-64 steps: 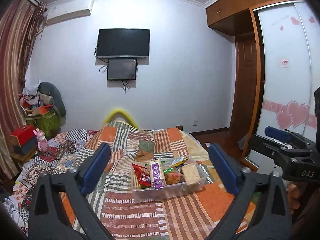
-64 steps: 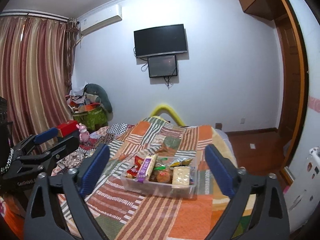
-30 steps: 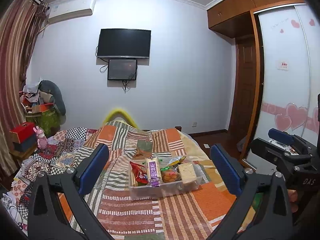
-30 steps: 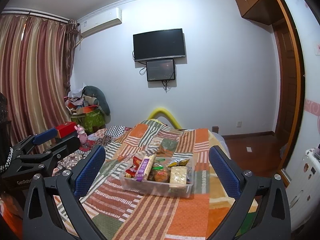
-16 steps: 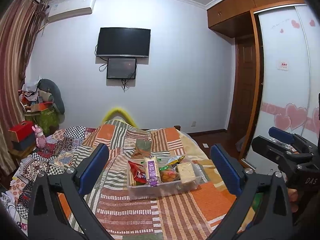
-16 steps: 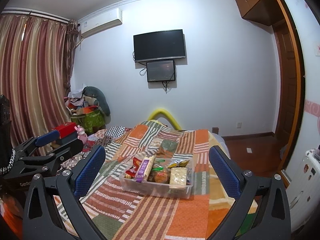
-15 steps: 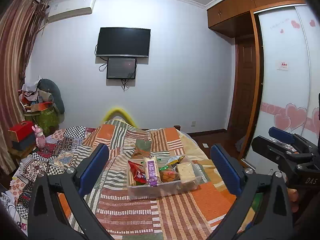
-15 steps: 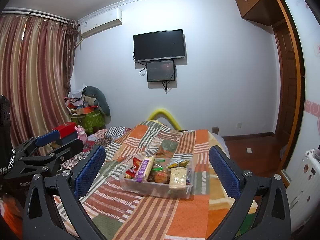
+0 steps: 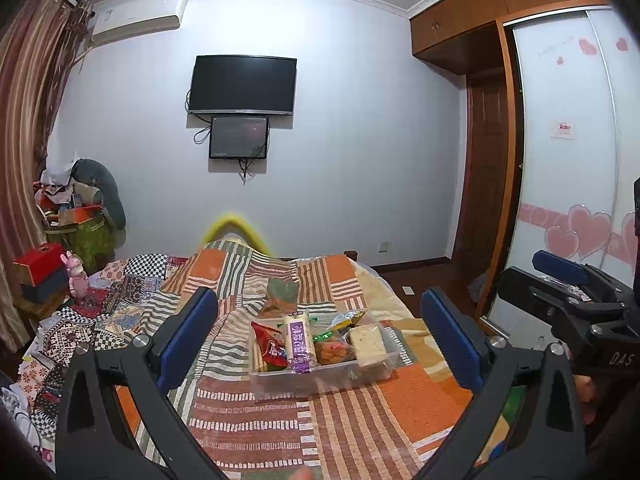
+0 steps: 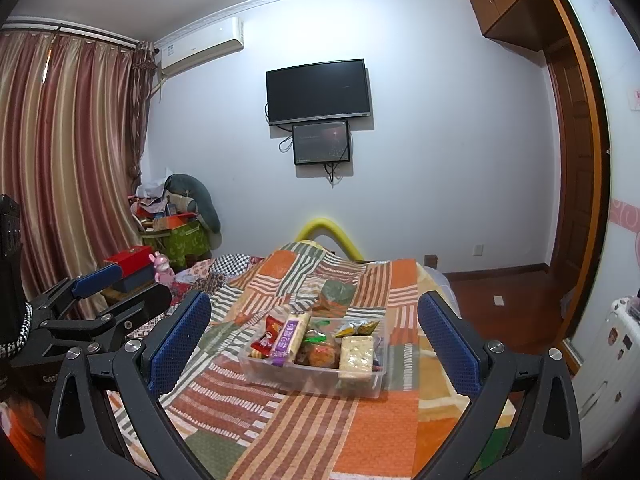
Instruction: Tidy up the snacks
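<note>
A clear plastic bin (image 9: 320, 380) (image 10: 312, 378) sits on the patchwork bedspread, holding several snacks: a red packet (image 9: 270, 346), a long purple-labelled cracker pack (image 9: 297, 340) (image 10: 290, 334), an orange snack (image 9: 332, 352) and a pale cracker block (image 9: 368, 340) (image 10: 356, 354). My left gripper (image 9: 320, 336) hovers open, well short of the bin, nothing between its blue pads. My right gripper (image 10: 314, 336) is likewise open and empty, back from the bin. Each gripper shows at the edge of the other's view.
The bed's patchwork cover (image 9: 248, 420) spreads around the bin. A cluttered pile and red box (image 9: 38, 268) stand at the left by the curtain. A wardrobe with sliding door (image 9: 568, 184) and wooden floor lie to the right. A TV (image 9: 242, 84) hangs on the far wall.
Both grippers have drifted slightly, the view lifting a little since two seconds ago; over the last half second almost nothing moves. Jaws stay open throughout.
</note>
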Demonstrator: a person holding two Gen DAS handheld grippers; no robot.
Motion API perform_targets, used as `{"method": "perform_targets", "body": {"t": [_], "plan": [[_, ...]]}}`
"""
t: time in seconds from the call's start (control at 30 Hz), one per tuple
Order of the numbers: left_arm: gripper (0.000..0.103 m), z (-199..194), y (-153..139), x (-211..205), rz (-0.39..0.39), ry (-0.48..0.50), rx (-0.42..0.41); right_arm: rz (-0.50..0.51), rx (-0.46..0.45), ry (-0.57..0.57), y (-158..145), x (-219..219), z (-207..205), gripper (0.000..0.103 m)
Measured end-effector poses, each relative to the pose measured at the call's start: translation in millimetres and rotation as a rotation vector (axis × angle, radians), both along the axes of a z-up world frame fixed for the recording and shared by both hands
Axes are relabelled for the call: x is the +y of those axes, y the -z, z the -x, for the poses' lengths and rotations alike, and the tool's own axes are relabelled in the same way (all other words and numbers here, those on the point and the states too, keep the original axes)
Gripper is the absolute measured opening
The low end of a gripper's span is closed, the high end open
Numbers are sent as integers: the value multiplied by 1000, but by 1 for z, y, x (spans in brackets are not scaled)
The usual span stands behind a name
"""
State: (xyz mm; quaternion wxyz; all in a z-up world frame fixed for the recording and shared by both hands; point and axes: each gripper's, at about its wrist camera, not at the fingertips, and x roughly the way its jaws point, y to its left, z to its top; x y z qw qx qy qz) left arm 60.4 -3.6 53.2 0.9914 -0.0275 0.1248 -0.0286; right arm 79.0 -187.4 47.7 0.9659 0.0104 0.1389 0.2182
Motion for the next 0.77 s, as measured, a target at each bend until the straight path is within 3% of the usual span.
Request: {"method": "perform_targets", "body": {"t": [0.77], "plan": [[103, -3, 2, 1, 17, 14, 17, -1, 6, 5, 0, -3, -2, 103]]}}
